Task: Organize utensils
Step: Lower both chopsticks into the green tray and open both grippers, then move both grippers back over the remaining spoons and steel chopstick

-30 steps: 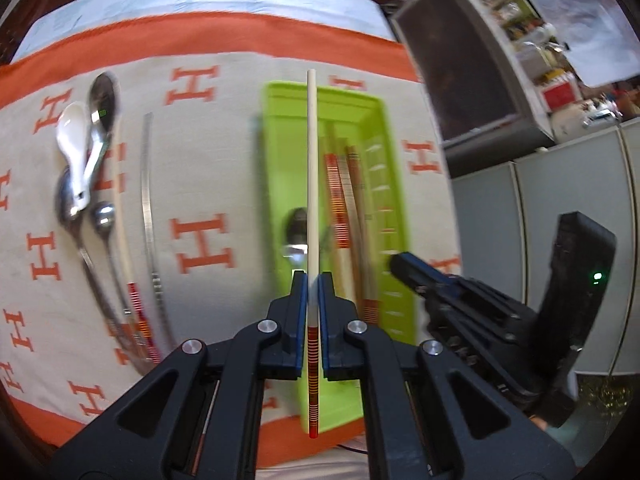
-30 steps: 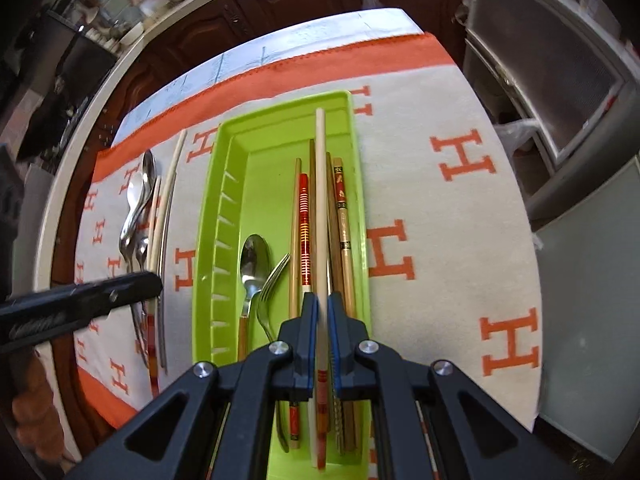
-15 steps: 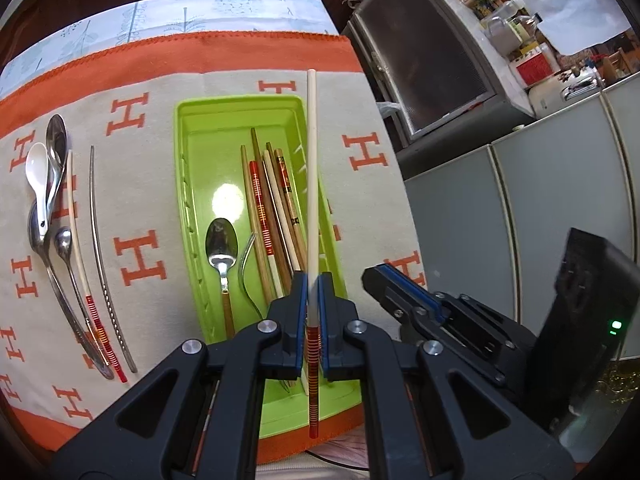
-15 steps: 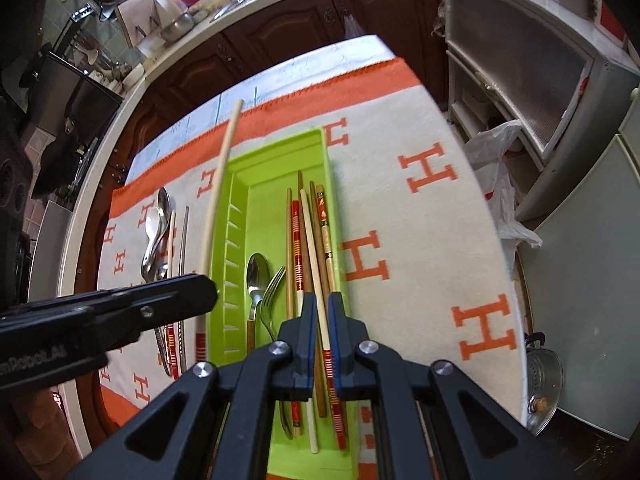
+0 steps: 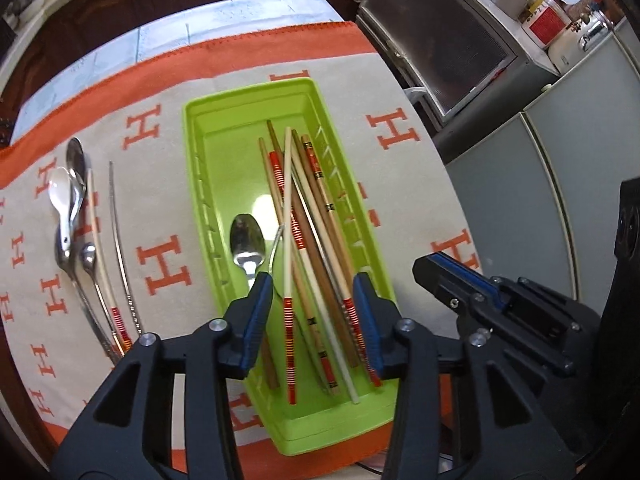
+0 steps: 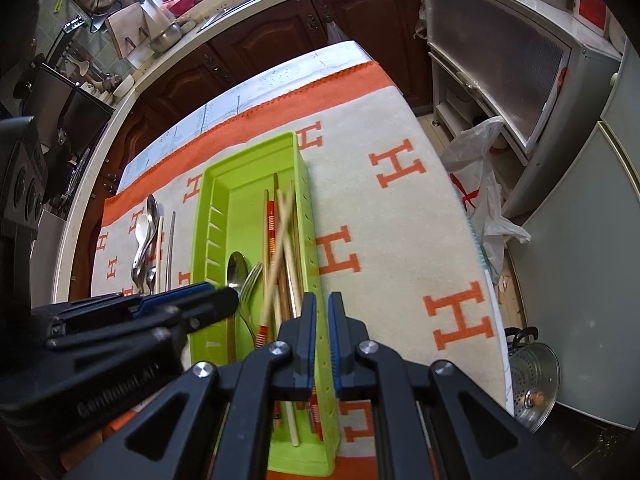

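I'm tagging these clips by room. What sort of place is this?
Most likely a home kitchen: pots and a cutting board sit on the counter above wooden cabinets, and a steel colander stands on the floor beside the cloth-covered table.

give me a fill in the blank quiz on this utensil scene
1. The chopsticks lie in a ____ tray.
2. The letter printed in orange on the cloth is ____.
3. The white spoon lies on the cloth, ____ the tray.

Missing words: green; H; outside
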